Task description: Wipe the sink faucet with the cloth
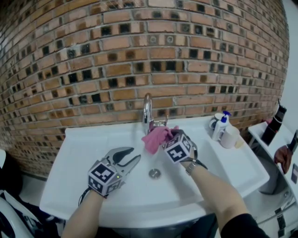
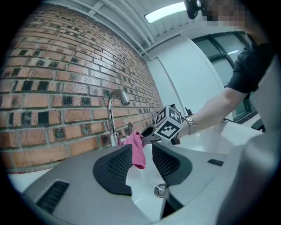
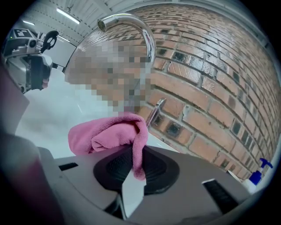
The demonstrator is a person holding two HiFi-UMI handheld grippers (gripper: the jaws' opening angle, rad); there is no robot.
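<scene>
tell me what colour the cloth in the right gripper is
Pink cloth; it shows best in the right gripper view.

No legible text, brand, number or sign in any view. The left gripper (image 1: 133, 155) and right gripper (image 1: 166, 142) carry black-and-white square marker patterns only, no characters. Spray bottle (image 1: 220, 126), right of the right gripper: print too small to read.

A red-brown brick wall (image 1: 139, 56) fills the background, with a strip light (image 2: 164, 12) overhead and a dark-framed window (image 2: 223, 47)
</scene>
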